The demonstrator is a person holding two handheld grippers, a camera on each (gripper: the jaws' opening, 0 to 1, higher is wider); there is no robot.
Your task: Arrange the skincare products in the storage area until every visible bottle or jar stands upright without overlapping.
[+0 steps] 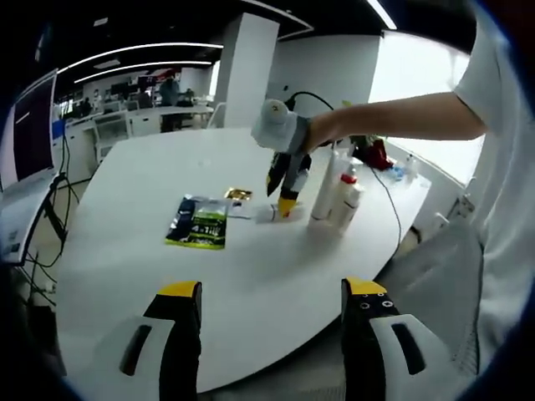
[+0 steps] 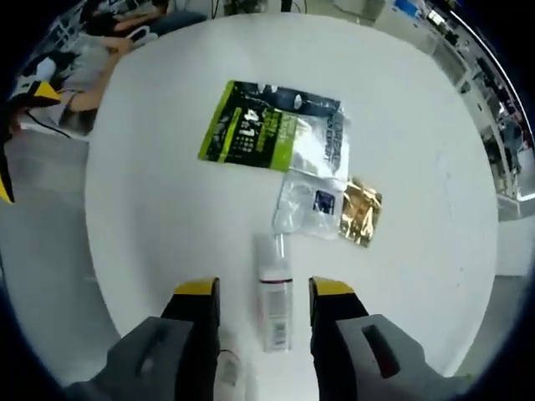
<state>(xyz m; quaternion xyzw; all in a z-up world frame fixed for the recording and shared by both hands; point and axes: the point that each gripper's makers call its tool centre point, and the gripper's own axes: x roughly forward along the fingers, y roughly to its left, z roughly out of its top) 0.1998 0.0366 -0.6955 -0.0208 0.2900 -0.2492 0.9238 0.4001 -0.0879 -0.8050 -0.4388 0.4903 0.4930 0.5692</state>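
Right claw (image 2: 263, 309) astride 1 flat tube (image 2: 275, 305), 3 sachets (image 2: 272, 125) beyond

Glossy foil sachet (image 2: 360, 210); smooth white table (image 2: 167, 217)

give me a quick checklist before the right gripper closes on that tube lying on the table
1. Right gripper open: ok.
2. Clear tube between its jaws: ok, it lies flat and roughly centred.
3. Jaws touching the tube: cannot tell.
4. Nearby clutter: ok, the clear sachet and gold sachet lie beyond the tube's far end.
5. Upright white bottles apart from the pickup: ok, they stand beside the right gripper.
6. Left gripper out of the way: ok, open over bare table.
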